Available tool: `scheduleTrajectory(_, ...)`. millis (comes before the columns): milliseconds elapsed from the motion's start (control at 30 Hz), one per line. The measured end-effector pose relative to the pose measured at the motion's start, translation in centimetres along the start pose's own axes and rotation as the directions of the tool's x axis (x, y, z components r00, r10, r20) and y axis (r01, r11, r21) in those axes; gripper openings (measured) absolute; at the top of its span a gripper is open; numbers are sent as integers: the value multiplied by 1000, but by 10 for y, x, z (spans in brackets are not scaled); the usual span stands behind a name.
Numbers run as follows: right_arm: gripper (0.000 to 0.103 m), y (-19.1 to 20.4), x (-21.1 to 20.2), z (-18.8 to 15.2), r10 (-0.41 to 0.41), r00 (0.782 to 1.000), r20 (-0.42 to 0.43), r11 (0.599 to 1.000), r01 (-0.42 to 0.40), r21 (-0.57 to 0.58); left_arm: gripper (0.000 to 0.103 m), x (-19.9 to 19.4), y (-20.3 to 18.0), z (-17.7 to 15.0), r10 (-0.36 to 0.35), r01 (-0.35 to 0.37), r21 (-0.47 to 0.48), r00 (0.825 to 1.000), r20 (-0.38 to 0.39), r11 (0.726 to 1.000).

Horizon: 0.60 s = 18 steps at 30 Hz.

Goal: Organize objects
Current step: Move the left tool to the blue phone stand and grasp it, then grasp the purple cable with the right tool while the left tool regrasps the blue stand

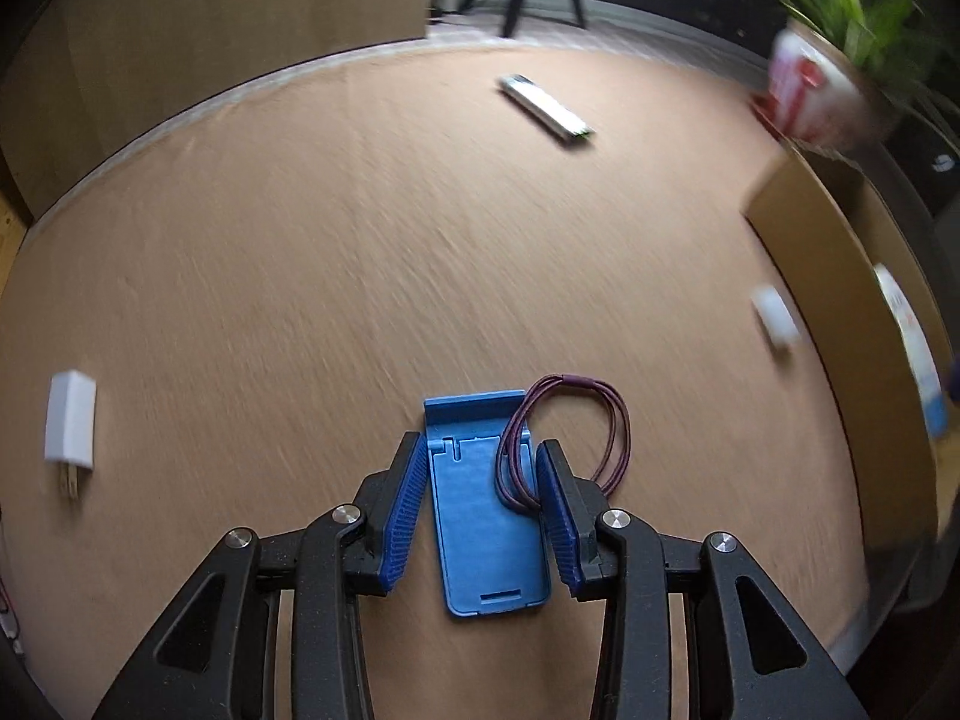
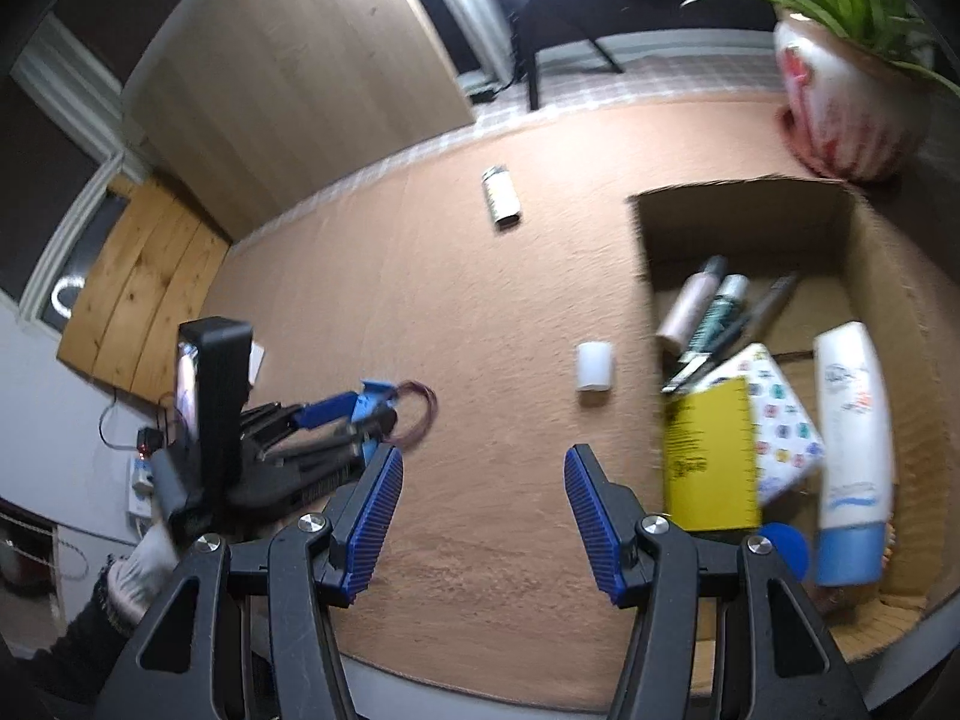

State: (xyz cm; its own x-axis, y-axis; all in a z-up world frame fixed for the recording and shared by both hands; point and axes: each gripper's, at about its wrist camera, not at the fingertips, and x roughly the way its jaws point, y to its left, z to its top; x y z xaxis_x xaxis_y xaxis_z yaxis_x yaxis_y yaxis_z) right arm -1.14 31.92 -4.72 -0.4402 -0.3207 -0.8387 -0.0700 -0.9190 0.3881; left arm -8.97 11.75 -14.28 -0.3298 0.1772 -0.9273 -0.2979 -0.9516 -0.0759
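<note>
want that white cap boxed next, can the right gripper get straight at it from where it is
Probably yes. The right gripper is open with nothing between its fingers, and the white cap lies alone on bare table ahead of it, apart from the cardboard box. The left gripper is off to the side.

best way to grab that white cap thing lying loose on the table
Take the white cap across its two long flat sides, coming straight down with the right claw. It lies flat and alone on the table, clear of the cardboard box, so nothing blocks either side.
</note>
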Motion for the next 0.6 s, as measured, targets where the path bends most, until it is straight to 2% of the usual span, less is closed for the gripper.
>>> scheduleTrajectory(33,53,6,8,1,5,1000,-17,1000,-6,-20,41,-2,-2,-4,-9,9,7,1000,-5,1000)
scheduleTrajectory(67,53,11,18,3,6,999,-39,999,-7,-34,45,-5,-1,-9,-25,25,-3,1000,-8,1000)
scheduleTrajectory(100,53,14,26,4,6,998,-55,999,-9,-44,53,-6,1,-11,-42,42,-19,999,-16,999)
scheduleTrajectory(167,52,22,44,6,2,996,-88,997,-8,-71,58,-15,7,-21,-59,58,-49,998,-8,997)
scheduleTrajectory(367,40,39,94,10,-55,983,-177,987,26,-161,58,-26,11,-46,-54,53,-45,999,-8,998)
scheduleTrajectory(600,34,57,132,16,-155,963,-220,960,94,-264,58,-19,16,-40,-68,68,-61,998,3,996)
